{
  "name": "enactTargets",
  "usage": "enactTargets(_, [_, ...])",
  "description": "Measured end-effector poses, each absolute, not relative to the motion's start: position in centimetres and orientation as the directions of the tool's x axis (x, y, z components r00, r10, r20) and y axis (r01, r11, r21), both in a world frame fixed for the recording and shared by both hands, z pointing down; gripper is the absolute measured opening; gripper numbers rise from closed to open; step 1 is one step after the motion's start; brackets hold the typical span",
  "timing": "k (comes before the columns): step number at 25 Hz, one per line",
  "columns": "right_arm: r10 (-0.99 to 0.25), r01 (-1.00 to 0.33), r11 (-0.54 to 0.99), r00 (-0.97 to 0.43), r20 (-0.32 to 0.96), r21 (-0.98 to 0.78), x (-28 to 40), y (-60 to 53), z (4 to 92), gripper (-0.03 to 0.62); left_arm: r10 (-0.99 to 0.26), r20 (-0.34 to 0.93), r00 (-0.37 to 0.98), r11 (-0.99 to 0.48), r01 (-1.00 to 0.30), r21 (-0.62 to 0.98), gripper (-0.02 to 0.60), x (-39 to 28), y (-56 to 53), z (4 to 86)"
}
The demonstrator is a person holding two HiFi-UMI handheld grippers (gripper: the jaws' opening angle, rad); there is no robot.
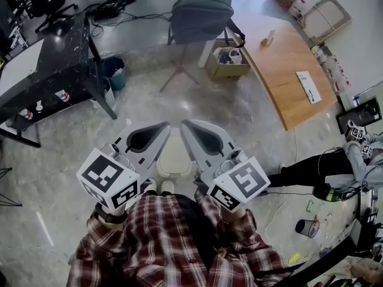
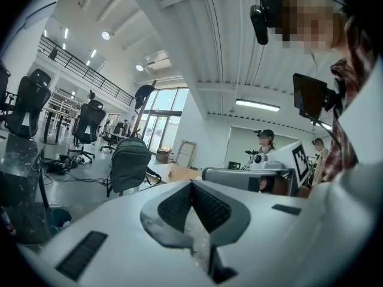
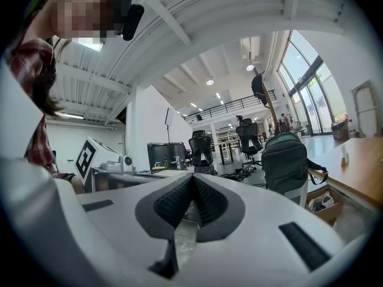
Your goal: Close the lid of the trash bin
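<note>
Item: bin (image 1: pixel 173 158); pale, rounded, on the floor just ahead of our feet, seen from straight above in the gap between the two grippers; neither touches it, as far as we can tell; both gripper views look out across the room and miss it.

Lid: whether it stands up or lies down we cannot tell from this angle; contents hidden.

Handling, our estimate: light moulded plastic, stiff, smooth, likely hinged at the back; no grasp needed; a push on the lid's front edge or top should drop it; a light bin may skid, so press downward, not sideways.

Left gripper (image 1: pixel 163 128): fingers closed tip to tip, nothing between them.

Right gripper (image 1: pixel 189 127): likewise closed and empty.

Other containers: box (image 1: pixel 226 70) under the wooden table, holding pale rounded items we cannot name; teal tub (image 1: pixel 112 70) beside the black desk (image 1: pixel 54 64), something light inside; dark cup (image 1: pixel 307 227) on the floor at right, contents unclear.
</note>
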State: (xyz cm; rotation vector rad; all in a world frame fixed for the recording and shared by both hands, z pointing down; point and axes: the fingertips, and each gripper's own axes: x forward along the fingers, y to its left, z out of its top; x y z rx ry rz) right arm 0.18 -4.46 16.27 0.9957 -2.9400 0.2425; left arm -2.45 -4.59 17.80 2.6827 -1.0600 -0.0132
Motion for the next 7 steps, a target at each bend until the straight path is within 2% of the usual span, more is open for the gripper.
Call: enactTargets(7, [-0.595, -0.603, 0.783, -0.798, 0.099, -0.154, 0.37, -4.62, 17.13, 0.012, -0.675, 0.097, 0.731, -0.694, -0.674, 0.252, 0.009, -2.22, -4.64, 18.28])
